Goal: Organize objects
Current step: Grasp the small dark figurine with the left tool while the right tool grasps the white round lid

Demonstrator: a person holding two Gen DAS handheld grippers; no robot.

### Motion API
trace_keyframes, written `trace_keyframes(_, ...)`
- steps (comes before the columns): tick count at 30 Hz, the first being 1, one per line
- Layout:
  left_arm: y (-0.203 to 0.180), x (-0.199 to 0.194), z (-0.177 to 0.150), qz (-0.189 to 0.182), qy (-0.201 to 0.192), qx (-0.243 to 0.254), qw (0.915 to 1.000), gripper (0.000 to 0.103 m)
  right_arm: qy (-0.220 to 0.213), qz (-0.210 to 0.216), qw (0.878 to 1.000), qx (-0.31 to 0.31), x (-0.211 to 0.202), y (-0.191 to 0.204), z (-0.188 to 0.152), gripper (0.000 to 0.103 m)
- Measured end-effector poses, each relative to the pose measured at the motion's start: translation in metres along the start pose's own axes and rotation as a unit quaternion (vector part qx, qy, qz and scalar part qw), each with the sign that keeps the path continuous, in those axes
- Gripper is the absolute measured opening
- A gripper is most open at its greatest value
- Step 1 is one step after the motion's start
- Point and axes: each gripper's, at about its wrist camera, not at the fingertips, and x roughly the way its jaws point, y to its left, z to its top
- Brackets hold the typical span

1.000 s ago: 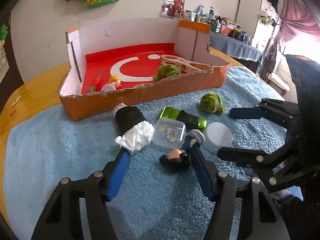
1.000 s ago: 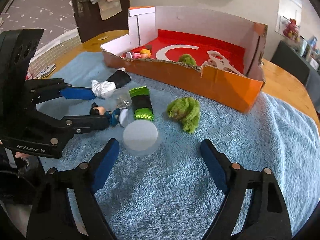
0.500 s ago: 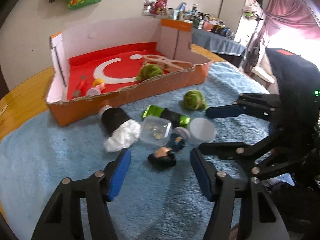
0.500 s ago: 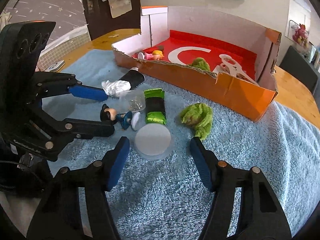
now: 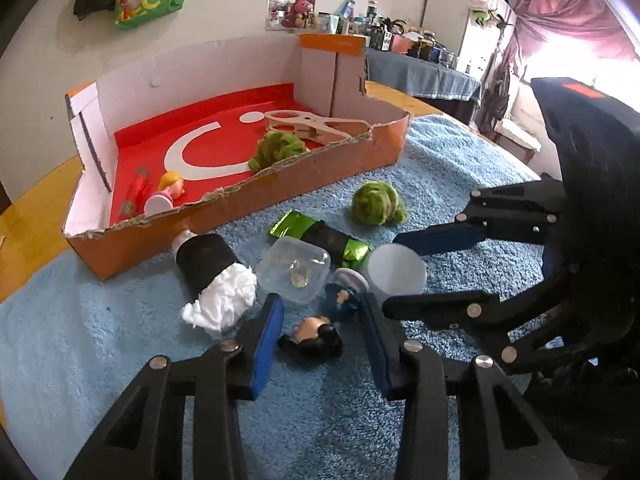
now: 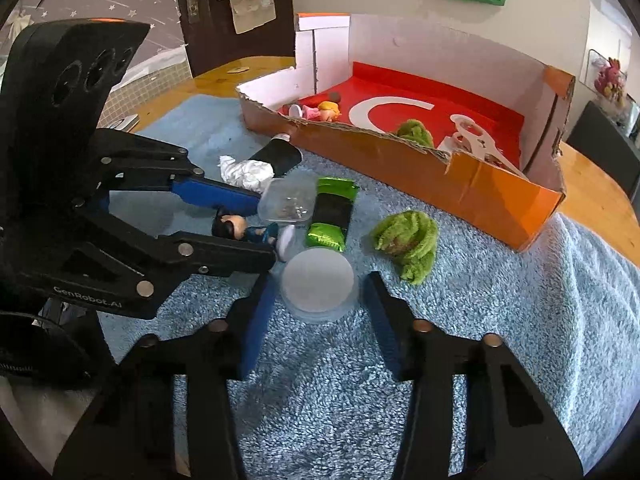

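Observation:
A small black-haired doll (image 5: 316,336) lies on the blue towel between the open fingers of my left gripper (image 5: 322,308); it also shows in the right wrist view (image 6: 236,226). A round white lid (image 6: 318,286) lies between the open fingers of my right gripper (image 6: 320,292); it also shows in the left wrist view (image 5: 396,274). Beside them lie a clear plastic tub (image 5: 294,268), a green-and-black packet (image 5: 320,236), a black tube with white tissue (image 5: 212,272) and a green fuzzy ball (image 5: 378,210).
An orange cardboard box (image 5: 240,208) with a red floor stands behind, holding a blonde doll (image 5: 172,184), a green fuzzy ball (image 5: 276,148) and a wooden cutout (image 5: 316,122). The blue towel (image 5: 80,340) covers a wooden table (image 5: 28,216).
Both grippers have moved forward and narrowed. The left fingers now flank the doll and the right fingers now flank the white lid.

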Motion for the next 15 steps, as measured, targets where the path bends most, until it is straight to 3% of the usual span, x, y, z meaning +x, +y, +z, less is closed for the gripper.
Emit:
trace_keyframes(4,-0.006,-0.006,-0.004,0.005,-0.008,0.007,0.9999,0.04,-0.008,-0.008,1.0,-0.005,-0.001,0.006,-0.002,0.039)
trace_keyframes(5,-0.007,-0.009,-0.004,0.007,-0.012,0.007,0.9999,0.021,-0.01,-0.006,1.0,-0.001,-0.002,0.006,-0.003,0.039)
trace_keyframes(15,-0.002,-0.018,-0.008,0.004,-0.013,-0.023,0.9996,0.021,-0.023,-0.005,1.0,0.016,-0.011,0.008,-0.003,0.039)
